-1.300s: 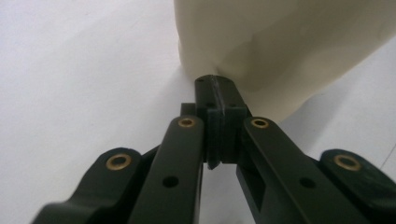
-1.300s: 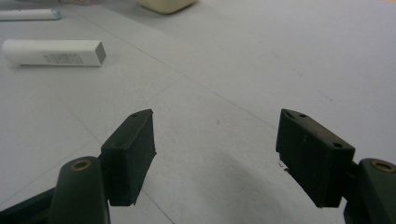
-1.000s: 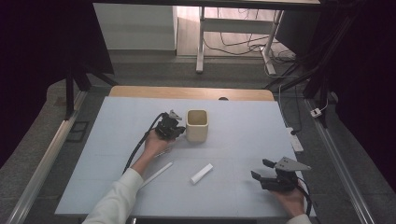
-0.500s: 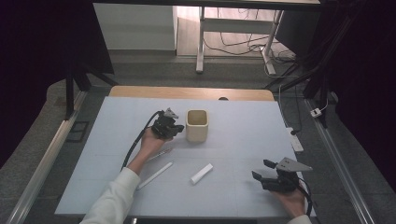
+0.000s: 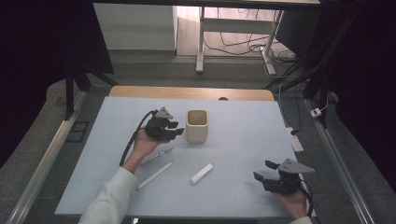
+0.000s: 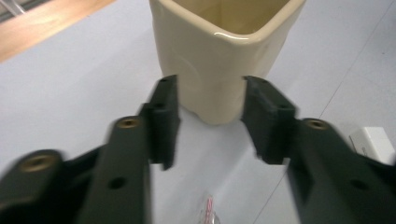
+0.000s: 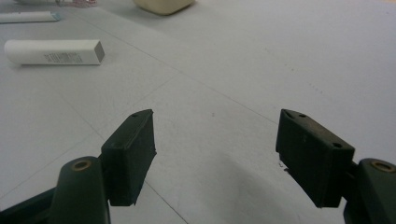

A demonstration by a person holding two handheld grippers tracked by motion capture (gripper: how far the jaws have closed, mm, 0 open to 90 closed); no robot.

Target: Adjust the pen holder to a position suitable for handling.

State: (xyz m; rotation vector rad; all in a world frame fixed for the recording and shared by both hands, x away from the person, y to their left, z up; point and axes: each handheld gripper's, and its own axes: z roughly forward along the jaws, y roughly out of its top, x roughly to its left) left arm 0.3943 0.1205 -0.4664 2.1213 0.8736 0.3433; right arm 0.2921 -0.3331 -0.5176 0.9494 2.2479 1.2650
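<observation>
The left gripper (image 5: 173, 130) has just been opening its jaws; they stand partly apart with nothing between them, just short of the cream, glossy, square-sided cup (image 5: 196, 125) standing upright mid-table. The right gripper (image 5: 265, 171) rests near the table's front right, jaws wide and empty. A white tube (image 5: 201, 173) lies between them.

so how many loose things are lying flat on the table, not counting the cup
3: a pen beside the left hand, a white stick in front of it, and a white tube mid-table. None looks hidden.
</observation>
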